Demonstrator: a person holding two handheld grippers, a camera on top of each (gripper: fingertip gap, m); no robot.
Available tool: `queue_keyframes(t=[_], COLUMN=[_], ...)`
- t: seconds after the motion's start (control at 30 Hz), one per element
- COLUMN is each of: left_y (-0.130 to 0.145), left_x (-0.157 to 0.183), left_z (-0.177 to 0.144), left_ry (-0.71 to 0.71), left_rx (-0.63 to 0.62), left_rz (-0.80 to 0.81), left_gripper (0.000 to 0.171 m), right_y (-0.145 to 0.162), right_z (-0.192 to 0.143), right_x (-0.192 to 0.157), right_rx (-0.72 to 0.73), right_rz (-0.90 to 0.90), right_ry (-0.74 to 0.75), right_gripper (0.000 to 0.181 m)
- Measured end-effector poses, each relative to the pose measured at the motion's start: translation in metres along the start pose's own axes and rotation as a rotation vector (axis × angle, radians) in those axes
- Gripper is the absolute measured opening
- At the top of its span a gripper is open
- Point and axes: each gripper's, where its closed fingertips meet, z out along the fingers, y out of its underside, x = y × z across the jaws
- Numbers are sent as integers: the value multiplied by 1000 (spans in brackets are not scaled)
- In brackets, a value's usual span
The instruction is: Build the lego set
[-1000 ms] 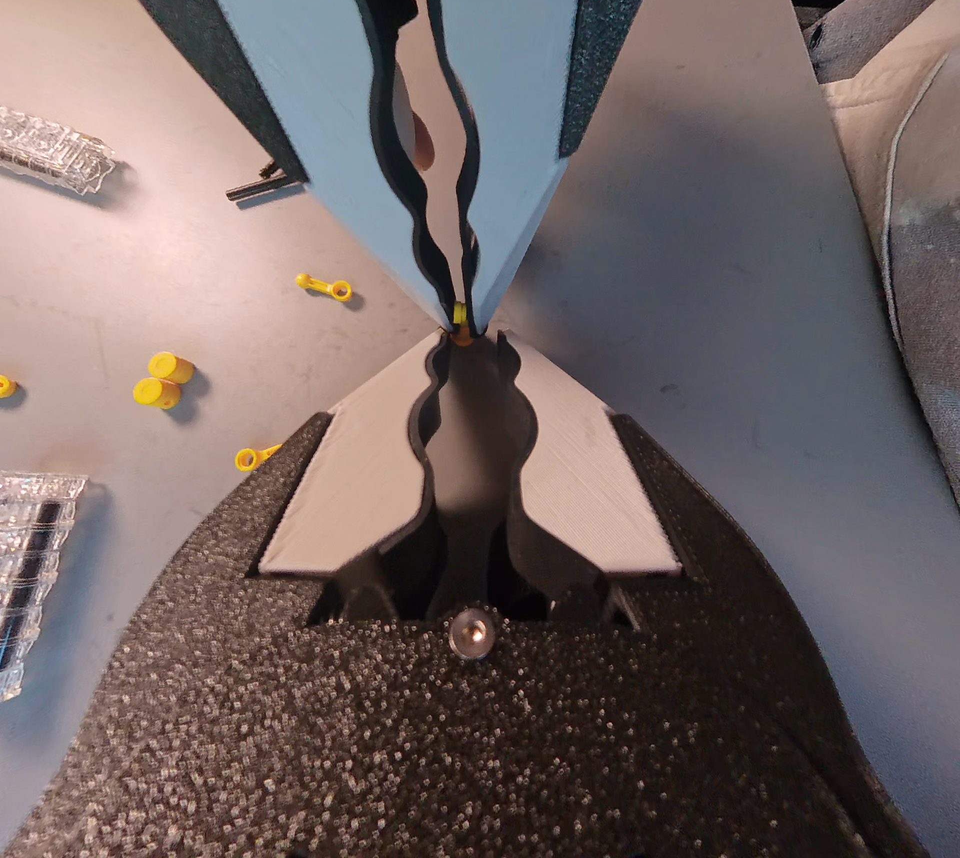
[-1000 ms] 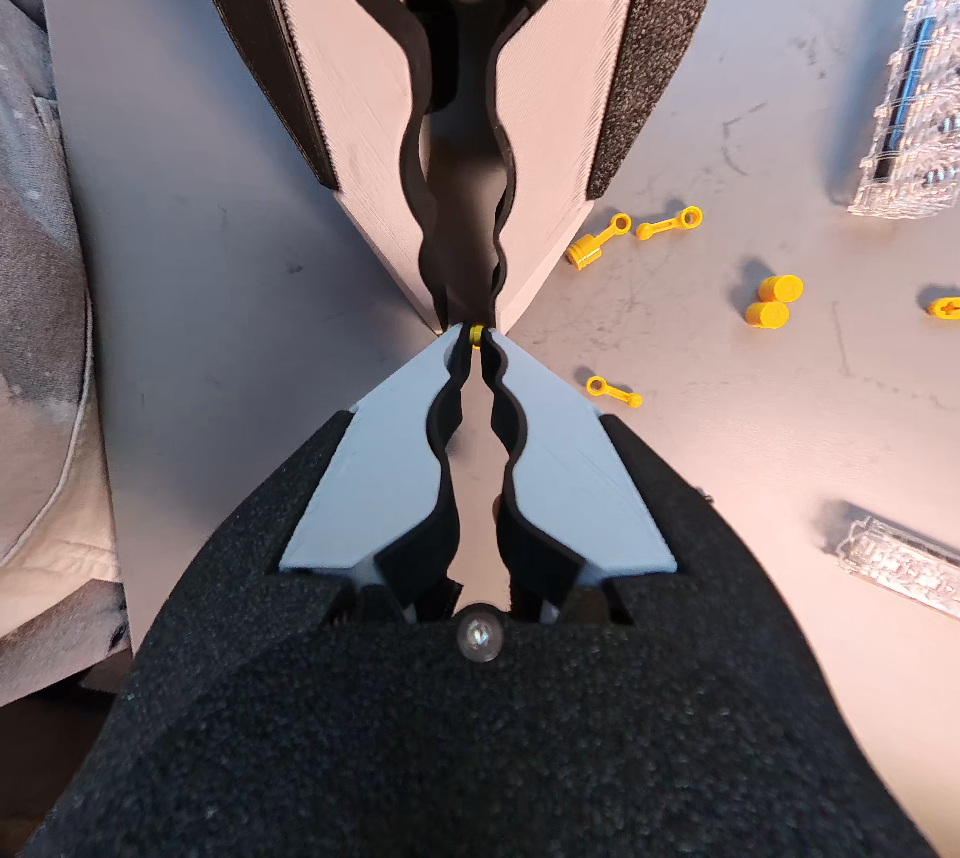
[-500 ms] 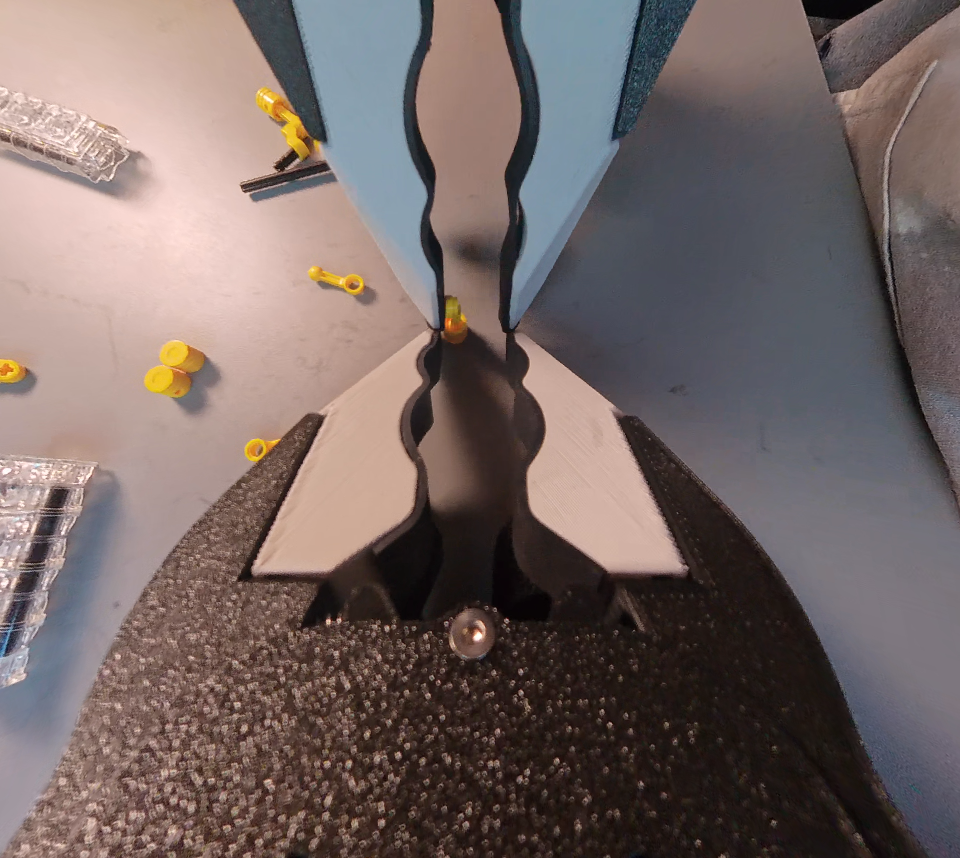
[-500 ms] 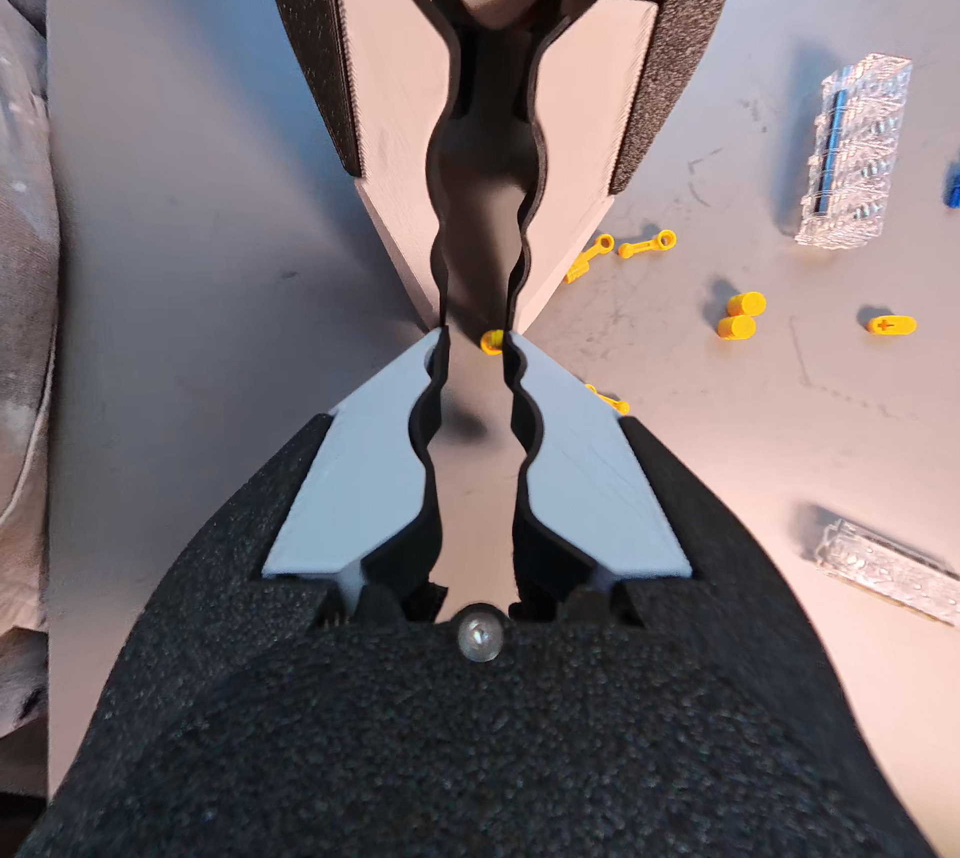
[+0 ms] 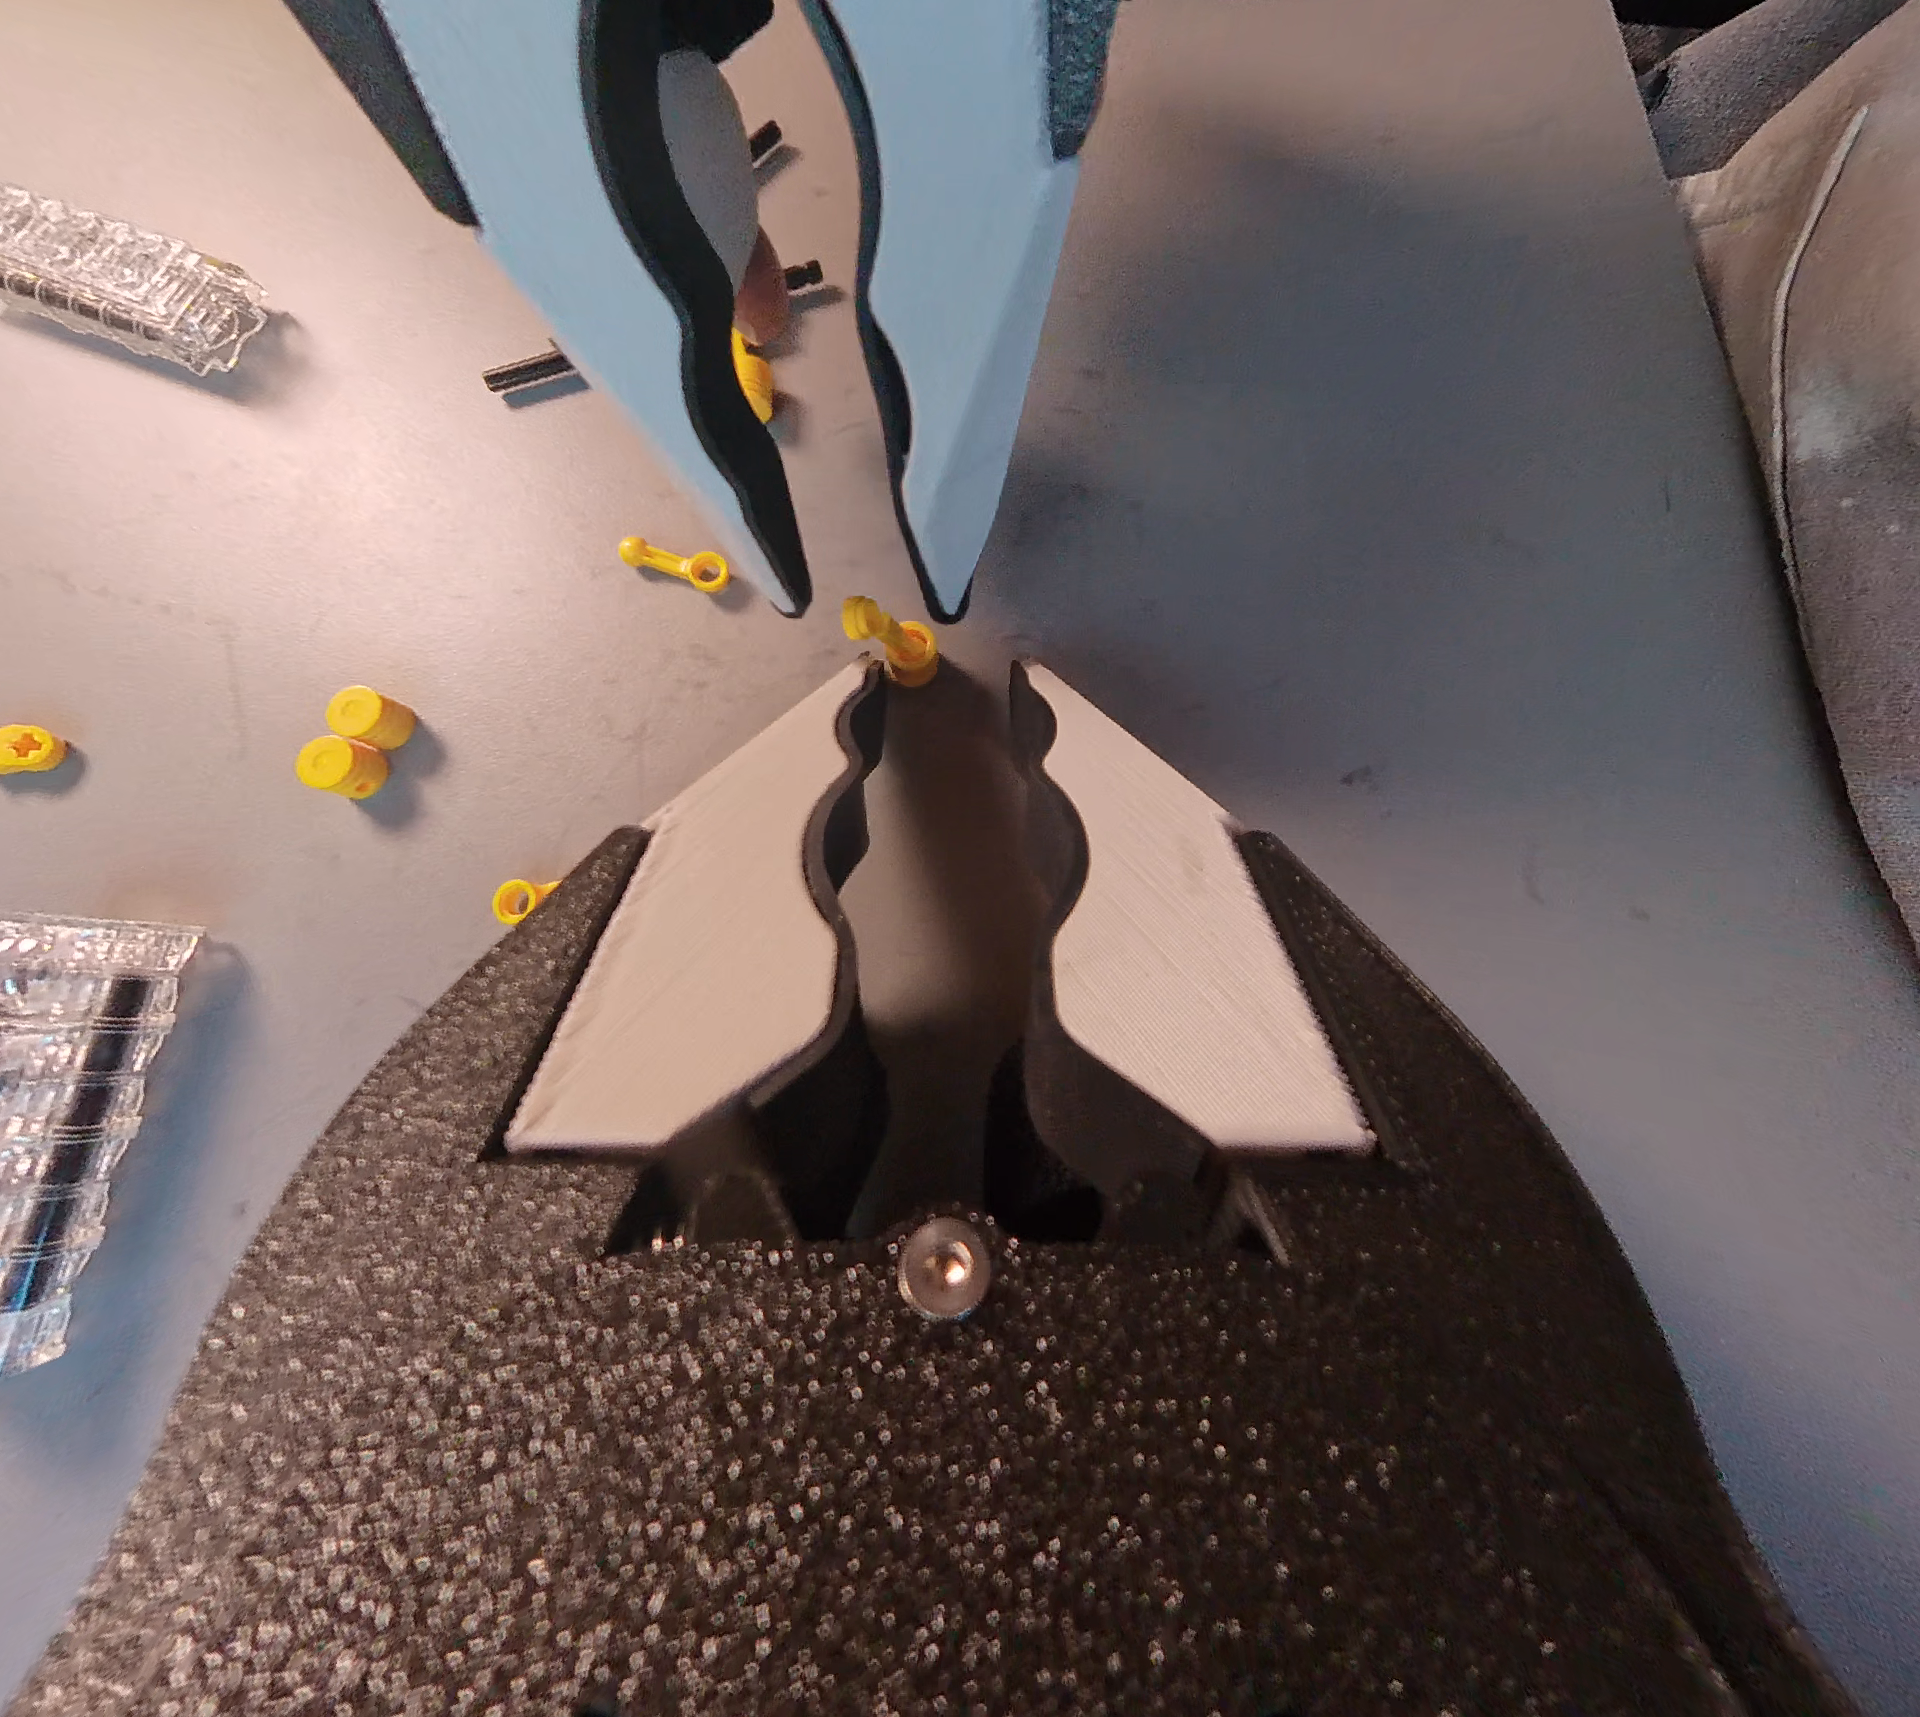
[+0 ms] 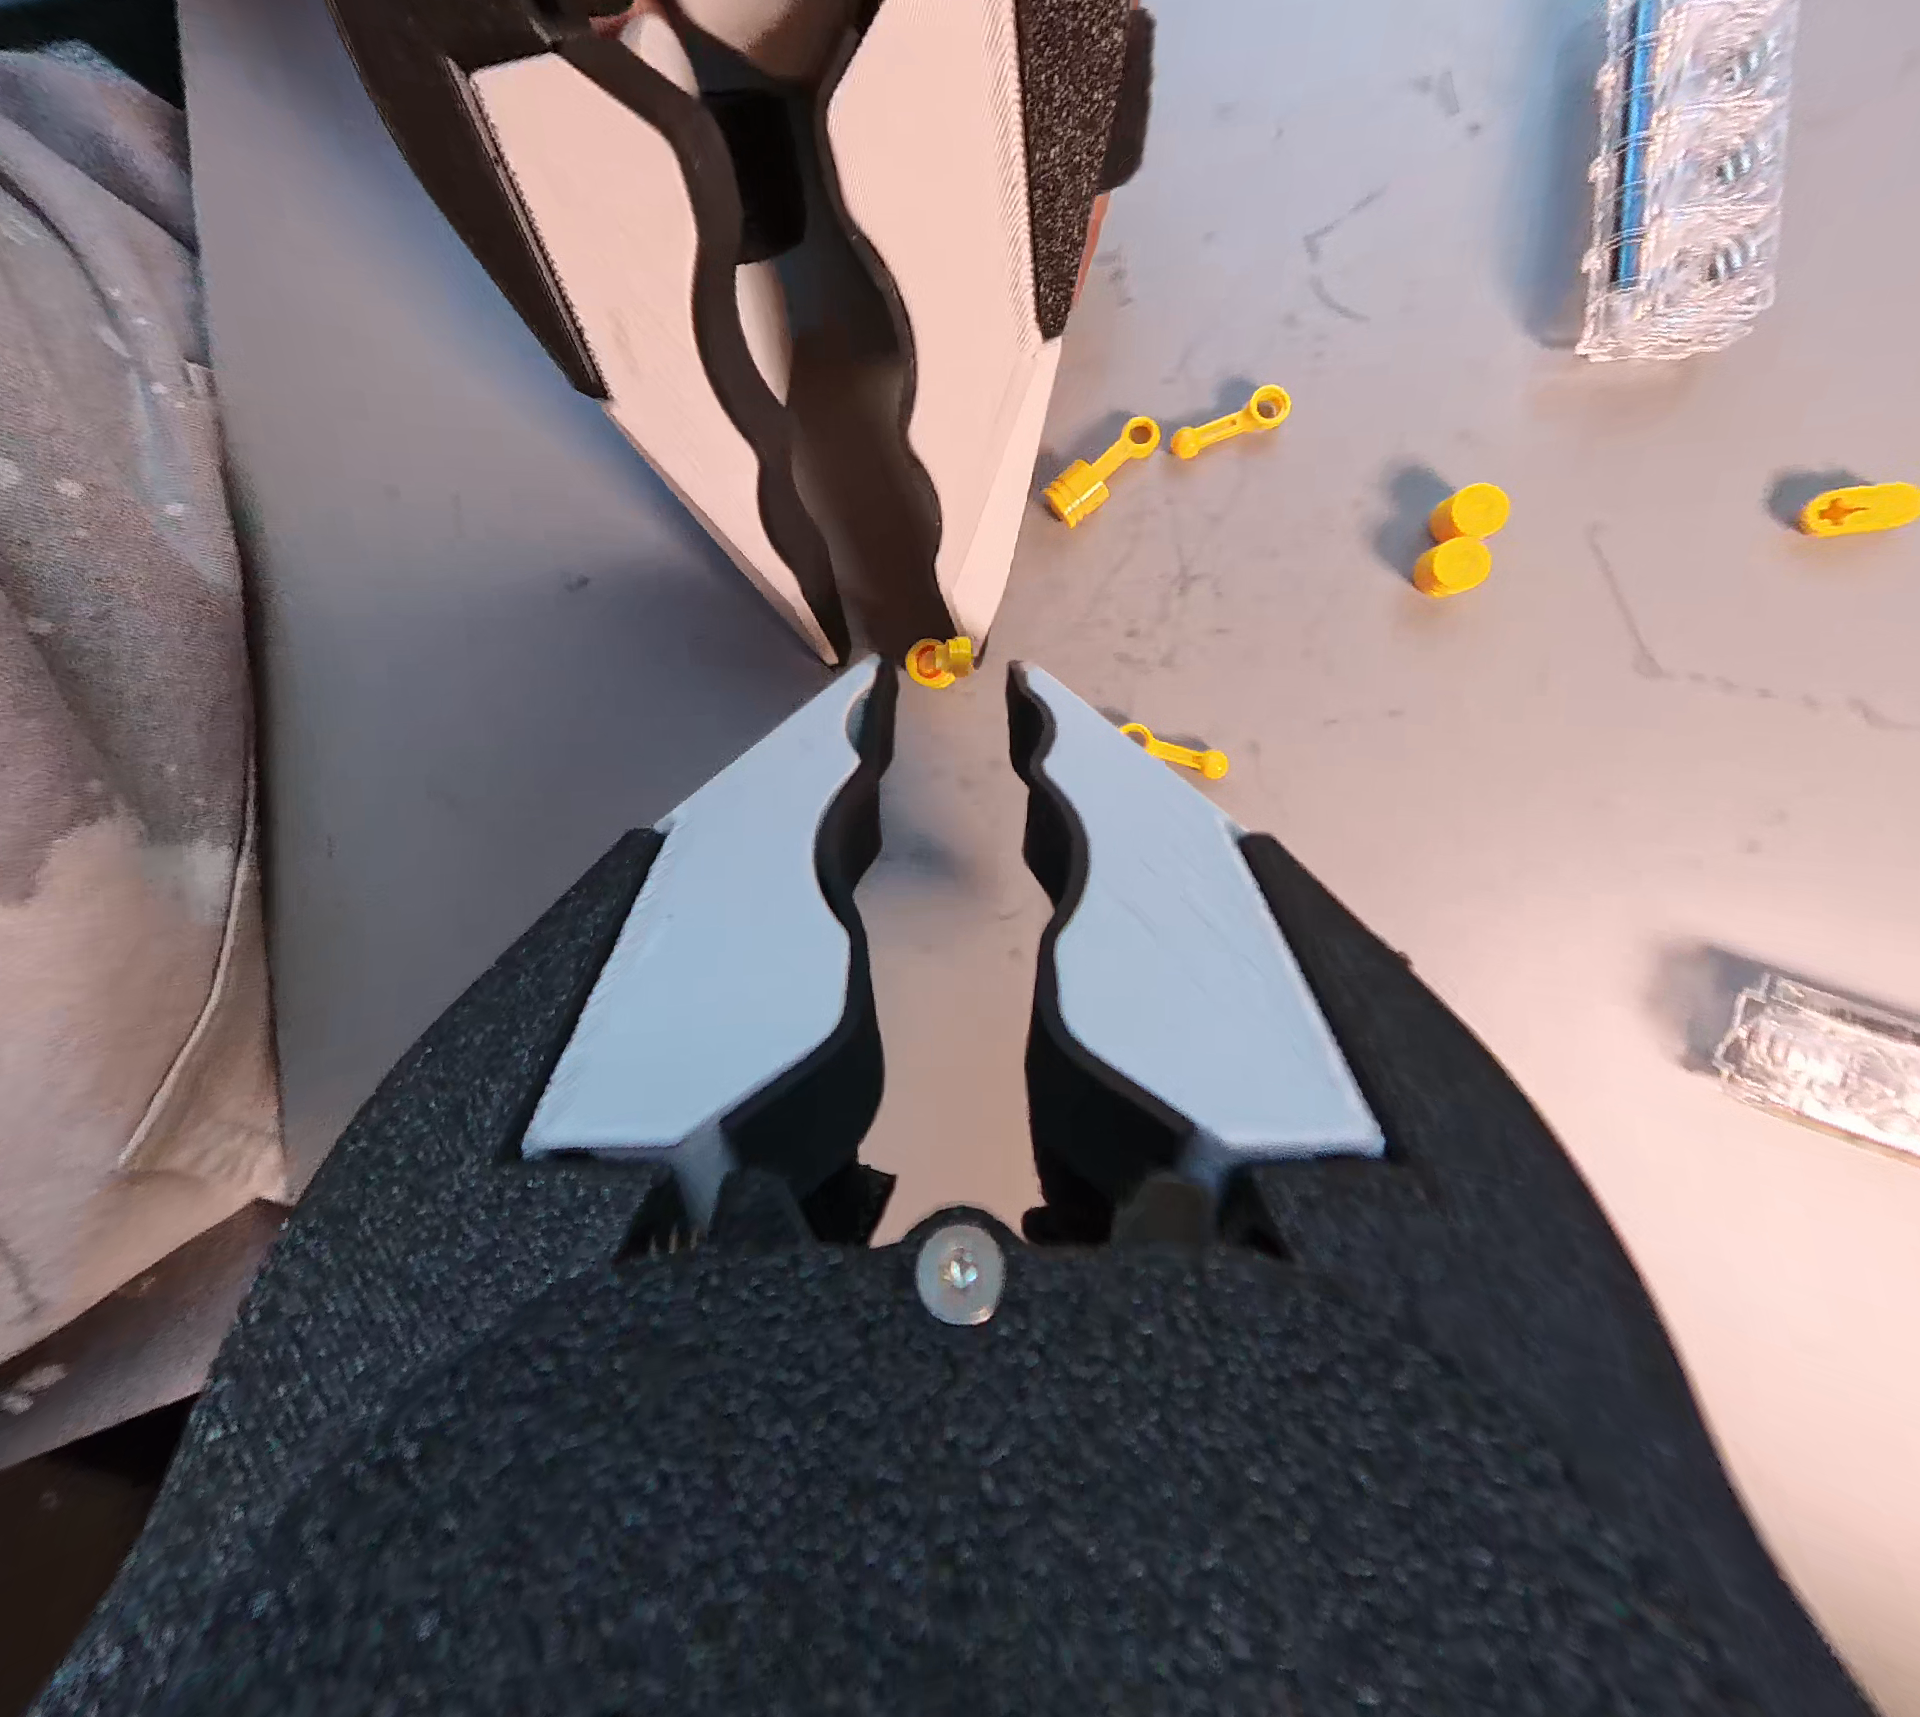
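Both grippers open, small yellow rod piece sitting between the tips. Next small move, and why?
Probably close the left gripper on the small yellow rod piece. Both grippers are open, the piece lies loose on the grey table just off the left fingertips, and the right gripper faces it tip to tip.

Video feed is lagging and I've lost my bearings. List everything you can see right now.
small yellow rod: one, yellow, between the two claws' tips, gripped by neither
loose rods: two, yellow, on the table
rod with piston: one, yellow, beside the left claw's finger
cylinders: two, yellow, touching
cross-hole piece: one, yellow, far side
clear blocks: two, transparent, apart
black rod: at least one, partly hidden
table: one, grey
cloth: grey, off the table's edge
left claw: grey fingers, open
right claw: light blue fingers, open
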Motion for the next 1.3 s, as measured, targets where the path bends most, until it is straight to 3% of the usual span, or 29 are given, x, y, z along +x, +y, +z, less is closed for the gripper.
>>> queue_keyframes(t=[0.23, 0.5, 0.77, 1.0, 1.13, 1.17, 1.3], left_y=[-1, -2, -2, -2, -2, -2, 0], left_x=[-1, -1, -1, -2, -2, -2, -2], left_z=[1, 3, 3, 3, 3, 3, -1], left_ry=[2, -8, -12, -14, -25, -28, -21], left_rx=[0, 0, 1, 2, 3, 4, 4], left_rz=[-4, 9, 14, 17, 32, 37, 37], left_gripper=[24, 10, 10, 9, 9, 9, 9], right_y=[-1, 1, -1, 0, 1, 2, -2], right_z=[4, 4, 6, 6, 5, 4, -19], right_x=[-4, -10, -11, -11, -10, -11, 2], right_rx=[-42, -106, -223, -228, -109, -68, 127], right_rz=[-31, -192, -343, -297, -212, -182, -46], right_ry=[-27, 45, 100, 109, 122, 115, 178], right_gripper=[5, 4, 4, 4, 9, 25, 48])
